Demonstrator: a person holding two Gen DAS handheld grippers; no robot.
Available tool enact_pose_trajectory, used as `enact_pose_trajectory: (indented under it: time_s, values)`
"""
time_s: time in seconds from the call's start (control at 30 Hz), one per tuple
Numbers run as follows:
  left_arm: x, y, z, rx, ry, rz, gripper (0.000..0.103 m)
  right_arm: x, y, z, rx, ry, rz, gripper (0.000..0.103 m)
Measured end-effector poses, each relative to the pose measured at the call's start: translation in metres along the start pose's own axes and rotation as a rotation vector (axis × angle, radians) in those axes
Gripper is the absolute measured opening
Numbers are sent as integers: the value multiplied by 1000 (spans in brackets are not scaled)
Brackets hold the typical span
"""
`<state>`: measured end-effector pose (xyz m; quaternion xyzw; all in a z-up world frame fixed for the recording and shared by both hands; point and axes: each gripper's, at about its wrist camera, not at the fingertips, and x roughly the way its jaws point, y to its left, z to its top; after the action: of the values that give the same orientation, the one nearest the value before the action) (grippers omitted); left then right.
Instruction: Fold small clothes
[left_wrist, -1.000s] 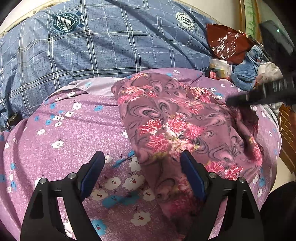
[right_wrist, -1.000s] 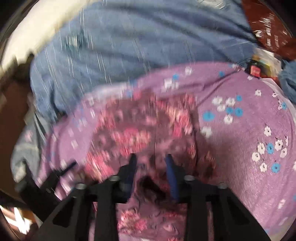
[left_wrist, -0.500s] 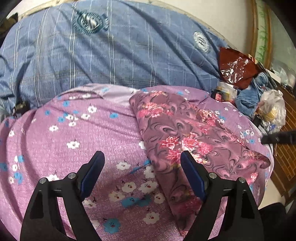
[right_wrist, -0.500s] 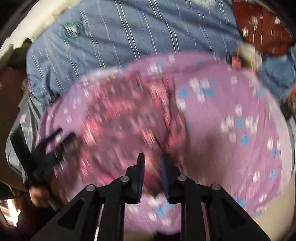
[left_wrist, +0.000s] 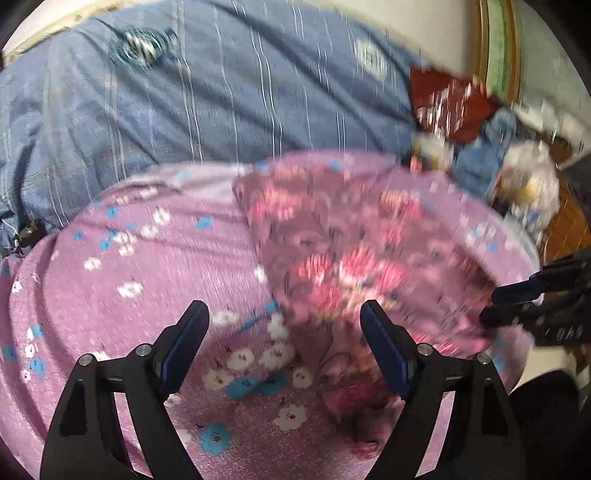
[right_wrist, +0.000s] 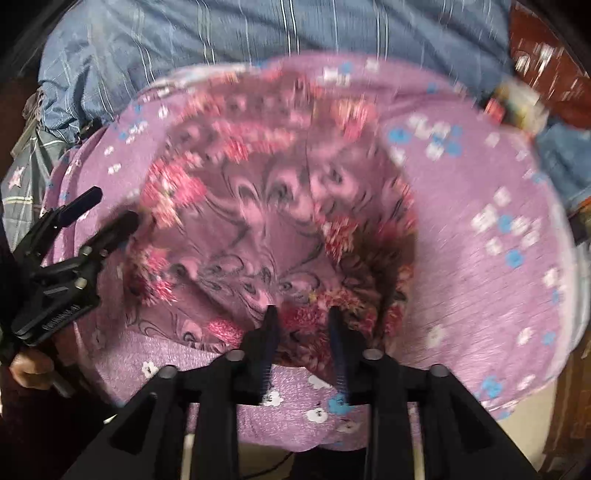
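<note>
A: Nearest the right wrist camera, what differs from a second ago?

B: The right gripper was nearly closed a second ago, with the floral garment bunched between its jaws. Its jaws have just been opening, and now the two blue pads stand apart at the garment's near edge with cloth lying loose between them, so it reads as released. Its view has also shifted along the purple flowered cover, whose near edge now shows under the fingers.

A: And the left one?

B: The left gripper is as wide open as before, holding nothing. It hovers over the cover, pointing forward and somewhat down, its right finger over the garment's near left edge. In the right wrist view it sits at the cover's left edge, with the person's hand just visible below it.

A: Where does the garment lie?

B: On the cover, folded into a broad band from the near edge toward the far edge, right of centre in the left wrist view. There the right gripper's tips reach in from the right onto its near right corner.

A: Farther off?

B: A blue checked quilt beyond the cover, and blurred bags and clutter at the far right.
</note>
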<state>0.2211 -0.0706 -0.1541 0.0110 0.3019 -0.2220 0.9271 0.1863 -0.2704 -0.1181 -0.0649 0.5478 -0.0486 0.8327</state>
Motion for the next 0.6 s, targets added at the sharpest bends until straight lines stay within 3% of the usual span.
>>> enact_pose_trajectory:
  time_s: [0.03, 0.17, 0.3, 0.6]
  values:
    - [-6, 1, 1, -1, -28, 1, 85, -8, 9, -2, -38, -43, -57, 49]
    - [-27, 3, 2, -2, -112, 1, 86, -29, 31, -1, -109, -152, -152, 50]
    - [-33, 9, 2, 12, -125, 30, 87, -46, 52, -2, -130, -233, -223, 50]
    - [-44, 22, -5, 10, -114, 78, 87, -53, 79, 4, -179, -296, -278, 51]
